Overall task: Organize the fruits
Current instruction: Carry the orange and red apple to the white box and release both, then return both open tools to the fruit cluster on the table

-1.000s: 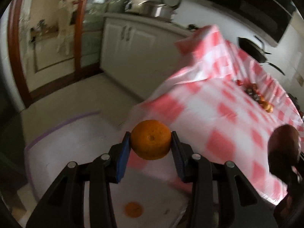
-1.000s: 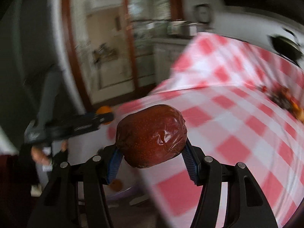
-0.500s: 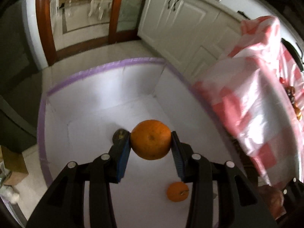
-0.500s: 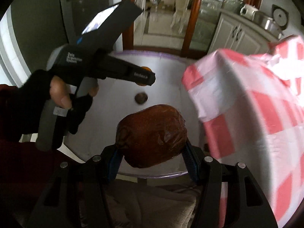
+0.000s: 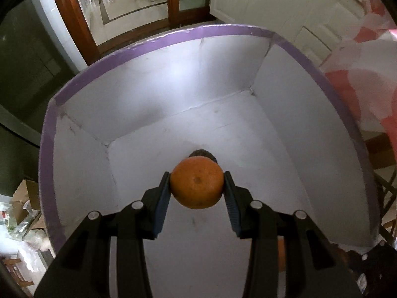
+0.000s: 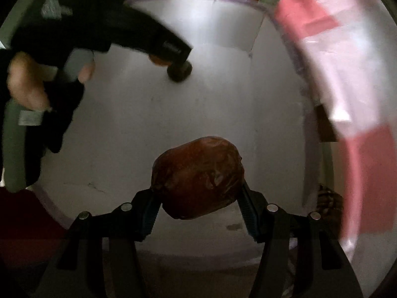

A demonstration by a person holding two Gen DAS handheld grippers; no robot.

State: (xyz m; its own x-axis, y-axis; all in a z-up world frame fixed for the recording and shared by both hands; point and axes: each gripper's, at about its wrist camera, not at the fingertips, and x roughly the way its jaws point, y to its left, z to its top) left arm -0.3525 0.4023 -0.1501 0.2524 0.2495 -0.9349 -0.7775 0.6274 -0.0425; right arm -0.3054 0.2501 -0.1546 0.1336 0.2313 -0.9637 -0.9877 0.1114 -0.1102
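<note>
I had the left tool [image 5: 197, 186] pinching an orange [image 5: 197, 182] between its blue pads, pointed down into the white box [image 5: 173, 94] with the purple rim. Just beyond the orange, a dark fruit [image 5: 202, 153] lay on the box floor, mostly hidden behind it. My right tool [image 6: 198, 198] clamped a wrinkled brown fruit [image 6: 198, 177] over the same box. Ahead and left of it I saw my left hand [image 6: 27, 84]. The red-checked cloth [image 6: 347, 74] hung to the right.
</note>
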